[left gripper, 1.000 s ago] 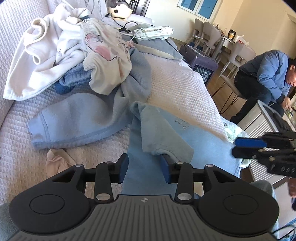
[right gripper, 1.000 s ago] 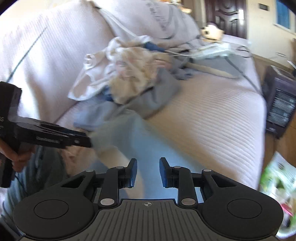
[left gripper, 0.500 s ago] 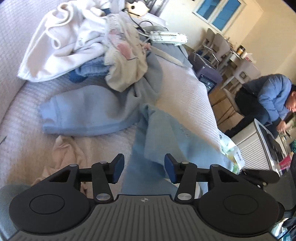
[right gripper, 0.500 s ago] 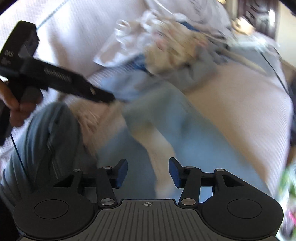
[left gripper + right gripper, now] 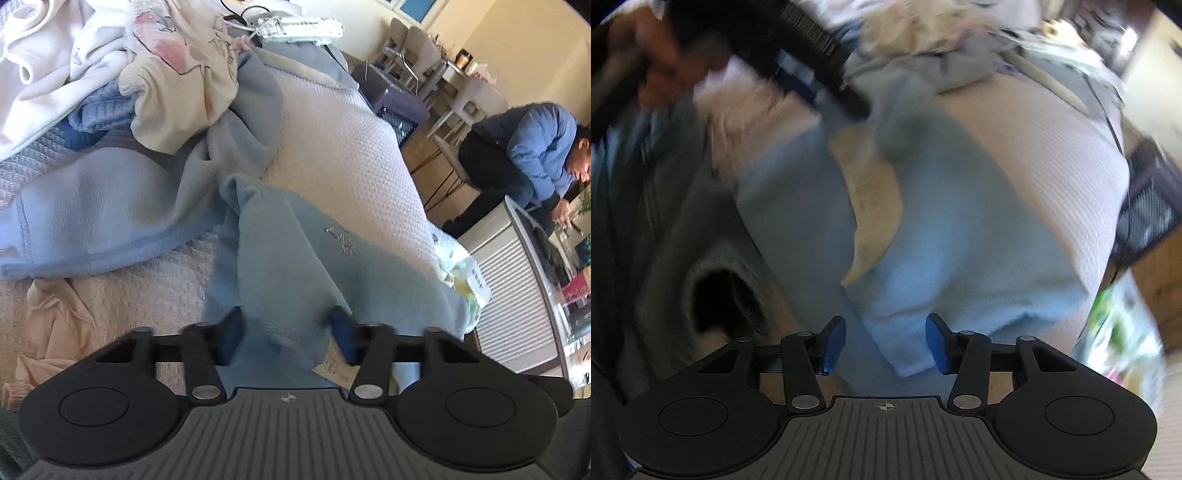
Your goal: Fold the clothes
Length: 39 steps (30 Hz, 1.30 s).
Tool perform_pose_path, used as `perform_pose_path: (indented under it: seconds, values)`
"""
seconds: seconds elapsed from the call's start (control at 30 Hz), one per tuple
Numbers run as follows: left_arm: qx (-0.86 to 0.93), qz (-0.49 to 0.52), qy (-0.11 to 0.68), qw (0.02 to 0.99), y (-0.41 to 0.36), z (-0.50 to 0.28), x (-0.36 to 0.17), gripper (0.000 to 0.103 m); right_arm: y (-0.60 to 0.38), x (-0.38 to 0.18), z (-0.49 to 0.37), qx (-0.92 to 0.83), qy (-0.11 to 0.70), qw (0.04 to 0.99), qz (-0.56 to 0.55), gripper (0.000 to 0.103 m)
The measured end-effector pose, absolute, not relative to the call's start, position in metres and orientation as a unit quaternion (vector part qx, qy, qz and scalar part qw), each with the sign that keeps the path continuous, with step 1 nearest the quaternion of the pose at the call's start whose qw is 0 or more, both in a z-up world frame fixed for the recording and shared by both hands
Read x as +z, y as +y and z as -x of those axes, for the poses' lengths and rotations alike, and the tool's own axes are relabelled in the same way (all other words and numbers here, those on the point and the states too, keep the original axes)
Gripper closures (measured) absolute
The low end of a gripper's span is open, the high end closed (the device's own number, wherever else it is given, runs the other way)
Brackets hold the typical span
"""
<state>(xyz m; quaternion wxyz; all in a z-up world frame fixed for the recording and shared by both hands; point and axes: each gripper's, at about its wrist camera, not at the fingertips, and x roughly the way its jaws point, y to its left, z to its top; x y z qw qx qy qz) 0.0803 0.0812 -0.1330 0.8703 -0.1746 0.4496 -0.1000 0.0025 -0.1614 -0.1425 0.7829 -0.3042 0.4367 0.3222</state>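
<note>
Light-blue garment point(image 5: 295, 258) lies lengthwise on the white textured bedcover point(image 5: 343, 147), soft fleecy knit w/ small silver embroidery near its middle; upper end bunched into a rounded fold, lower end running down to the left gripper point(image 5: 286, 328). Left gripper's jaws are closing, a ridge of the blue cloth between the blue pads point(image 5: 232, 328); cloth fills the gap, but can't tell if they're pinching it yet. Right-wrist view, badly blurred, shows the same light-blue garment point(image 5: 960, 221) from the other side: a cream inner face or label panel exposed along the centre, and a folded lower edge just ahead of the right gripper point(image 5: 884, 343). Right gripper's jaws closing a little, pads point(image 5: 833, 345) apart, a corner of the blue hem sitting between them w/o either pad clearly touching, so released for now. Only the left view shows the laundry pile point(image 5: 129, 74) behind: white hoodie, cream printed top, a blue-grey sweatshirt point(image 5: 110, 206) spread flat just left of the garment, a peach item point(image 5: 55, 325) at the lower left, plus a seated person in a blue jacket point(image 5: 532, 147) across the room by dining chairs. Only the right view shows the person's hand point(image 5: 661, 55) on the left tool's black handle at top left, and grey-clad legs point(image 5: 683, 240) beside the bed edge.
</note>
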Motion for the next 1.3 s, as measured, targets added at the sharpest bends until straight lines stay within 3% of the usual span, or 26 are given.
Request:
perform_pose_path:
  seconds: [0.07,0.13,0.23,0.47,0.63,0.73,0.87,0.93,1.0,1.03,1.1,1.17,1.3]
  values:
    - [-0.101,0.178,0.447,0.871,0.083,-0.080,-0.133,0.091,-0.156,-0.153,-0.006,0.324,0.437,0.765,0.344,0.064]
    - [-0.108,0.169,0.439,0.876,0.083,-0.077,-0.130,0.094,-0.154,-0.155,-0.006,0.329,0.422,0.759,0.372,0.071]
    - [-0.116,0.148,0.432,0.882,0.082,-0.071,-0.120,0.096,-0.162,-0.147,-0.007,0.327,0.413,0.766,0.368,0.097]
    - [-0.157,0.086,0.447,0.877,0.082,-0.037,-0.078,0.096,-0.193,-0.101,0.006,0.307,0.401,0.788,0.353,0.098]
    - [-0.162,0.016,0.489,0.857,0.070,-0.019,-0.112,0.095,-0.203,-0.103,0.019,0.316,0.423,0.778,0.341,0.098]
    - [-0.147,-0.003,0.507,0.849,0.064,-0.023,-0.142,0.094,-0.194,-0.125,0.014,0.311,0.444,0.775,0.326,0.098]
    - [-0.119,-0.052,0.510,0.850,0.057,-0.025,-0.153,0.077,-0.189,-0.143,0.001,0.303,0.495,0.763,0.284,0.093]
    - [-0.110,-0.062,0.515,0.848,0.055,-0.027,-0.154,0.076,-0.190,-0.148,-0.004,0.294,0.510,0.764,0.263,0.090]
    - [-0.117,-0.065,0.514,0.847,0.054,-0.024,-0.150,0.072,-0.194,-0.150,-0.007,0.293,0.521,0.765,0.241,0.085]
    - [-0.121,-0.066,0.514,0.847,0.053,-0.023,-0.148,0.064,-0.197,-0.150,-0.008,0.293,0.525,0.765,0.231,0.082]
    - [-0.127,-0.058,0.514,0.846,0.057,-0.019,-0.139,0.062,-0.202,-0.148,-0.010,0.298,0.535,0.762,0.209,0.074]
    - [-0.130,-0.040,0.517,0.845,0.061,-0.015,-0.130,0.060,-0.208,-0.144,-0.010,0.299,0.542,0.761,0.193,0.058]
    - [-0.119,-0.005,0.490,0.863,0.073,-0.010,-0.102,0.057,-0.220,-0.122,-0.002,0.287,0.525,0.778,0.191,0.057]
